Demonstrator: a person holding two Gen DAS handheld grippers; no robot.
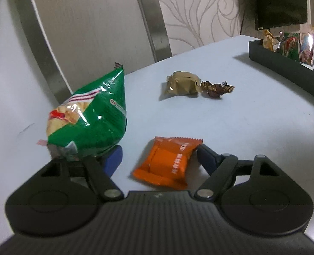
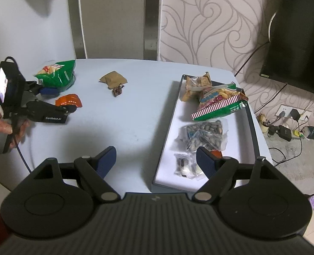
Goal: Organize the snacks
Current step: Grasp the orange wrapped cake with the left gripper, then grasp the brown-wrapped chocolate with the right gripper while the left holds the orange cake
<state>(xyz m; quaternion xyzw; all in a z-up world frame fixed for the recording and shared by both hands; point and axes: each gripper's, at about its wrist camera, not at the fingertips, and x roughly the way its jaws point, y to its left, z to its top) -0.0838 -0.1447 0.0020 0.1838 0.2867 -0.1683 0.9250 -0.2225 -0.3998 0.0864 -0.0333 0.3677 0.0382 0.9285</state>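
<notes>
Left gripper [image 2: 60, 99]: matte black housing, ribbed top, round silver pivot pins, blue fingertip pads [image 1: 113, 160]. White "GenRobot.AI" lettering on side. Lit screen at 10 o'clock of handle; dark cable trailing toward 6 o'clock. Right gripper [image 2: 155, 162]: identical build.

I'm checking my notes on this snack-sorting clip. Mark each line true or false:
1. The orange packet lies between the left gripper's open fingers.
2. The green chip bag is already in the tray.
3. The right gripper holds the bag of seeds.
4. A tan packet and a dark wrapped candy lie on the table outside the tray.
1. True: the orange packet lies between the open fingers of the left gripper.
2. False: the green chip bag sits on the table, not in the tray.
3. False: the right gripper is open and empty; the bag of seeds lies in the tray.
4. True: the tan packet and the dark wrapped candy lie side by side.
</notes>
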